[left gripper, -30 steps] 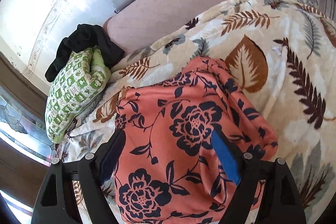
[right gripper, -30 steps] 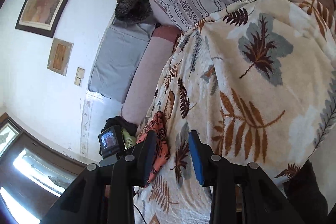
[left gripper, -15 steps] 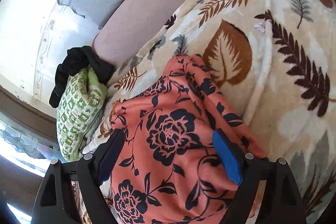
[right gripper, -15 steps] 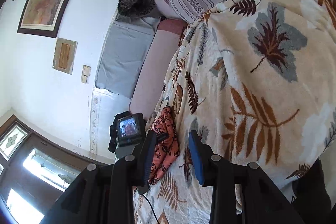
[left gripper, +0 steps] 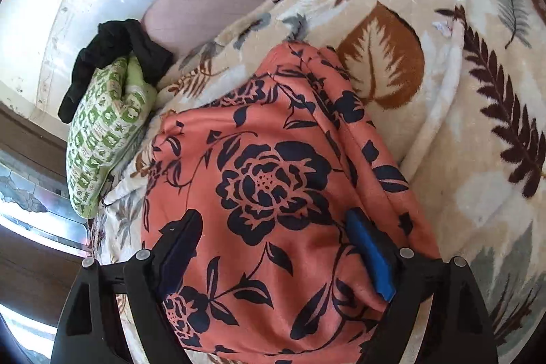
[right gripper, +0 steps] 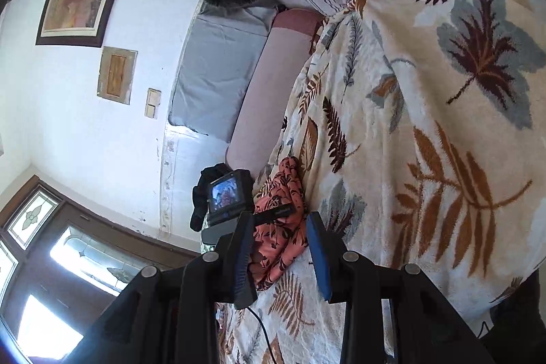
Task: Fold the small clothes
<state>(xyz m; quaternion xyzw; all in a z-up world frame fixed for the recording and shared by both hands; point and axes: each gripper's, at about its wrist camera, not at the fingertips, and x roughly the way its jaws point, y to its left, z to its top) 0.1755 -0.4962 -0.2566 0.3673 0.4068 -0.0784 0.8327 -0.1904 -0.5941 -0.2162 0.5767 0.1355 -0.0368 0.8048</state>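
Coral fabric printed with navy flowers fills the lower centre of the left wrist view: this garment (left gripper: 273,186) lies on the leaf-patterned blanket (left gripper: 471,132), directly ahead of and under the left gripper (left gripper: 276,248). Its jaws stand wide apart with the cloth bulging up between them, nothing pinched yet. The garment's long axis runs from the bottom of the frame up toward the centre (a doubled edge trails along its right side). In the right wrist view the same garment (right gripper: 283,220) shows small, at lower centre, beyond the right gripper (right gripper: 276,256), which is also spread and holds nothing. The left one is plainly nearer, so closing on the cloth looks like its job. No brand, label or readable writing shows anywhere.
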